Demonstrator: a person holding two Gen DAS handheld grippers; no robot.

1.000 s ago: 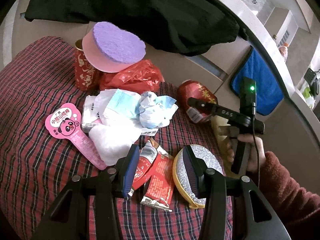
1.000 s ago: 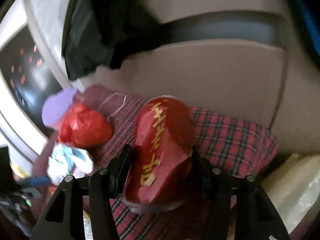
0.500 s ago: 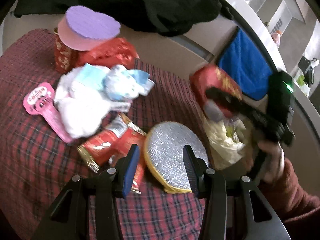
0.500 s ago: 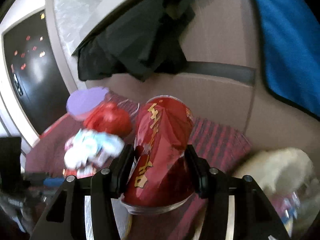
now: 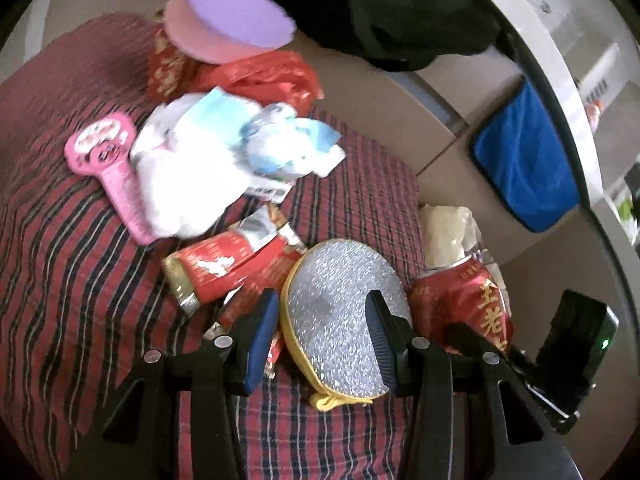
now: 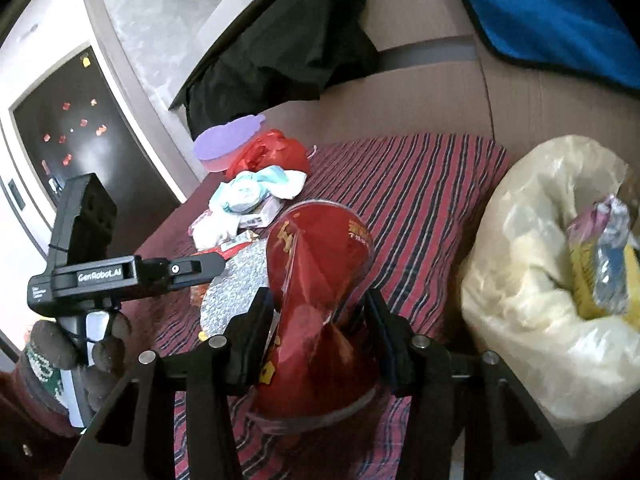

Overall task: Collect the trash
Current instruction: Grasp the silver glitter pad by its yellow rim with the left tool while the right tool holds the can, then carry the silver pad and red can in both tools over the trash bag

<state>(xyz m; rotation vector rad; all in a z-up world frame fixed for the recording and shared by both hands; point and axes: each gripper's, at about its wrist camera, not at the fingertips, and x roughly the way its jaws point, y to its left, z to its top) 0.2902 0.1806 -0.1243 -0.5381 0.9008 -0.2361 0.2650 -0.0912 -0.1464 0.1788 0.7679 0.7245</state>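
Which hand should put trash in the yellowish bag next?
Right. The right tool already grips the red can beside the trash bag; the left tool is open and holds nothing.

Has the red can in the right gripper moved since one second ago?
Yes. The red can, once on the plaid cloth, now hangs beyond its edge near the trash bag.

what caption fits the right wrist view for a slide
Right gripper clamps a crushed red can above the striped cloth, beside a pale trash bag.
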